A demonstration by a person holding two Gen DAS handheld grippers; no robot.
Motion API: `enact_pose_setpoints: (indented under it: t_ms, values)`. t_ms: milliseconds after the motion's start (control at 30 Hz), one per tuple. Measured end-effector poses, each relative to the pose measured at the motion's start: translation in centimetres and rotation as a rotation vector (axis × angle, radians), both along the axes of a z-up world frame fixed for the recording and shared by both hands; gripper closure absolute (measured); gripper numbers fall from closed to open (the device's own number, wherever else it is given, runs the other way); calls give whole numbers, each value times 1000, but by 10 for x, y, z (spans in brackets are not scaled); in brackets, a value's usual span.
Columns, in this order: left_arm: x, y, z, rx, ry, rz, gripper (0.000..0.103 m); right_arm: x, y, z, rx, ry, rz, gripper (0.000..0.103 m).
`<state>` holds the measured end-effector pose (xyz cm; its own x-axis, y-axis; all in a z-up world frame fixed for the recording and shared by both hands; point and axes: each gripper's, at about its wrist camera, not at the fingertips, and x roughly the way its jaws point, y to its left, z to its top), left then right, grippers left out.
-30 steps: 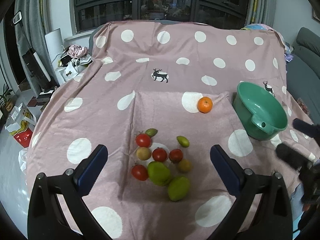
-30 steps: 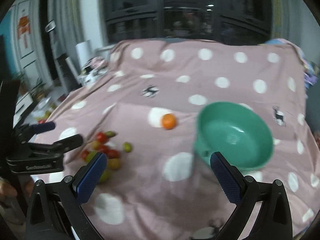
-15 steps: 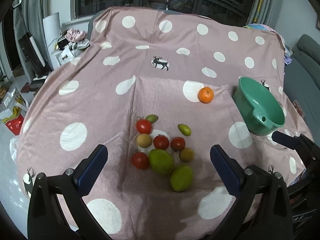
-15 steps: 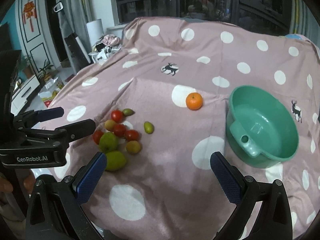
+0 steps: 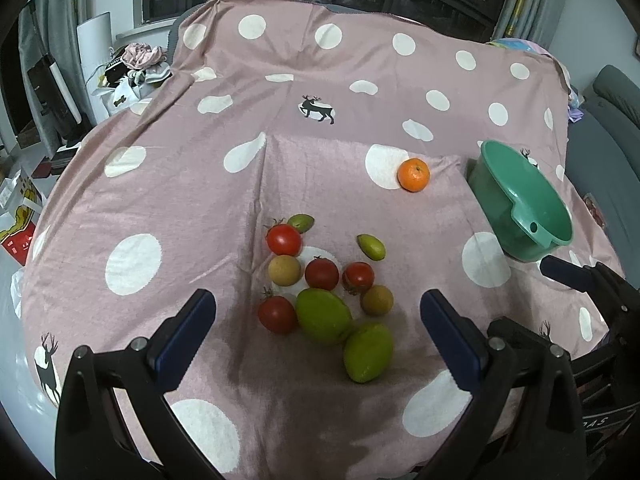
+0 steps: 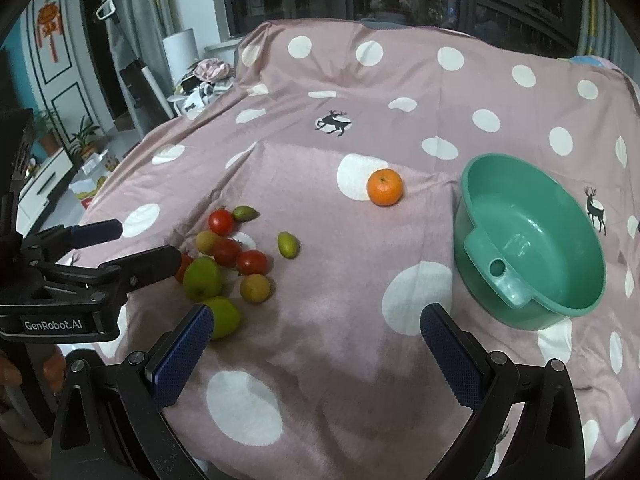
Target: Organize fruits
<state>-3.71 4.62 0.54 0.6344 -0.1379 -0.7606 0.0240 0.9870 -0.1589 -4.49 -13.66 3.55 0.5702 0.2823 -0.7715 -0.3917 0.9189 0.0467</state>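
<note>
A cluster of fruit lies on the pink dotted cloth: red tomatoes [image 5: 284,239], two large green mangoes [image 5: 323,315], small brown and green fruits [image 5: 371,246]. An orange [image 5: 413,169] sits apart, further back; it also shows in the right wrist view [image 6: 385,187]. An empty green bowl [image 5: 520,200] stands at the right, also in the right wrist view [image 6: 532,236]. My left gripper [image 5: 316,338] is open and empty, hovering just before the cluster. My right gripper [image 6: 316,354] is open and empty, between cluster and bowl, nearer the table's front.
The table is covered by a pink cloth with white dots [image 5: 320,80]. A grey sofa [image 5: 612,120] stands at the right. Boxes and clutter [image 5: 132,68] sit on the floor at the left. Dark windows are behind.
Both grippers have moved in closer over the table; the fruit cluster and bowl look larger and nearer. No fruit has moved. Both stay open.
</note>
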Motion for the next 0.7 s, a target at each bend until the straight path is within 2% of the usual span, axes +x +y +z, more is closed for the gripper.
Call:
enact_pose_setpoints:
  t_ms: [200,500,700]
  values:
    - [4,2,-4,-20,8,-9,1,3,2,-3,-4,8,0,0]
    - [3,12,-7,-143,-6,-108,1,8,2,-12,21,41,20,0]
    - [-1,13,-16,-180,23,-145,1,11,7,-24,61,94,65,0]
